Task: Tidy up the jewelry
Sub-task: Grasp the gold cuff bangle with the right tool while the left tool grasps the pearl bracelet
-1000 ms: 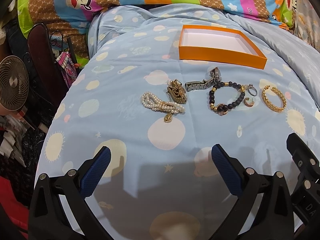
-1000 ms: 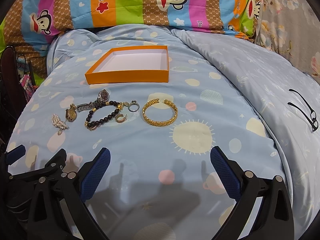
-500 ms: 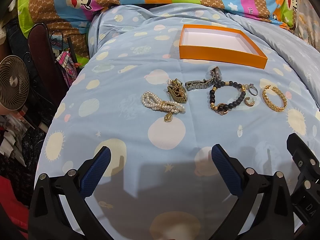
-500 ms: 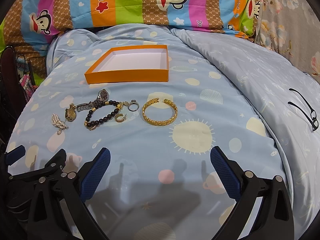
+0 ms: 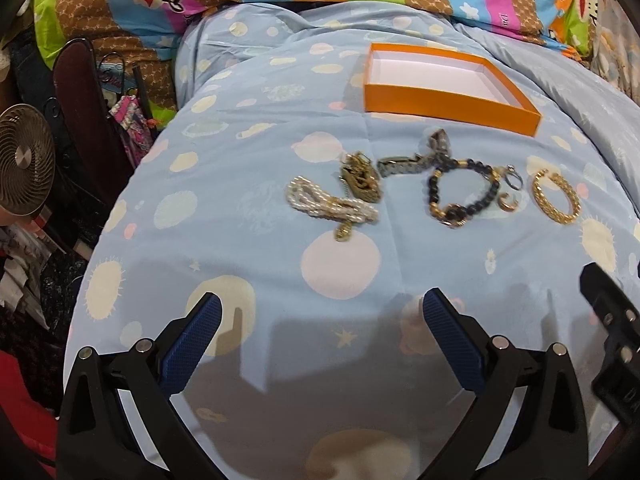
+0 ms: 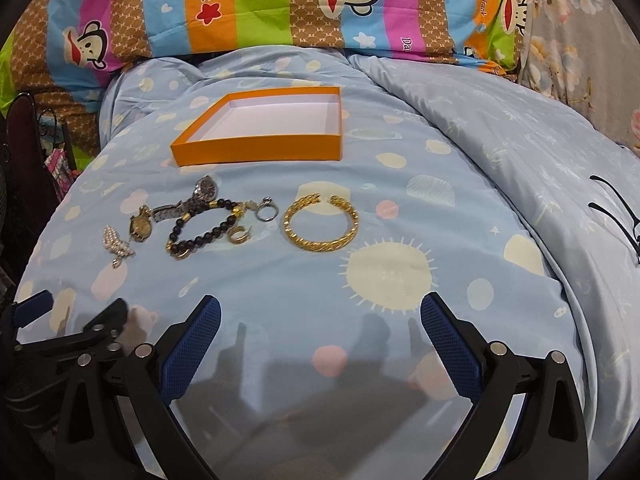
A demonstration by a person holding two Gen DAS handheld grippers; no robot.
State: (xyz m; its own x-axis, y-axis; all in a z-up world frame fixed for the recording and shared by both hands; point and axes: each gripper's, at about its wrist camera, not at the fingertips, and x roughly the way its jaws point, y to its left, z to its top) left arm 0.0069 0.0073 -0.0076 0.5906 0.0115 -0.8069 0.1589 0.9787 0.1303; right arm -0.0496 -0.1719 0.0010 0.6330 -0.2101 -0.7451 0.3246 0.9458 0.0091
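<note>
An empty orange box [image 5: 448,102] [image 6: 256,148] sits at the back of the blue bedspread. In front of it lies a row of jewelry: a pearl bracelet [image 5: 330,204] [image 6: 116,242], a gold watch [image 5: 360,182] [image 6: 140,226], a silver watch [image 5: 416,160] [image 6: 192,200], a black bead bracelet [image 5: 460,196] [image 6: 204,232], a silver ring [image 5: 514,180] [image 6: 266,212], a gold earring [image 5: 507,202] [image 6: 239,236] and a gold bangle [image 5: 556,196] [image 6: 320,224]. My left gripper [image 5: 320,332] and right gripper [image 6: 320,332] are open and empty, well short of the row.
A striped monkey-print pillow [image 6: 280,4] lies behind the box. A fan [image 5: 24,160] and clutter stand off the bed's left edge. Black glasses [image 6: 618,216] lie on the quilt at the right. The right gripper's body [image 5: 612,320] shows beside the left one.
The left gripper has shifted slightly, so the jewelry row sits a little lower and more central in its view. The right gripper has barely moved. Nothing was picked up.
</note>
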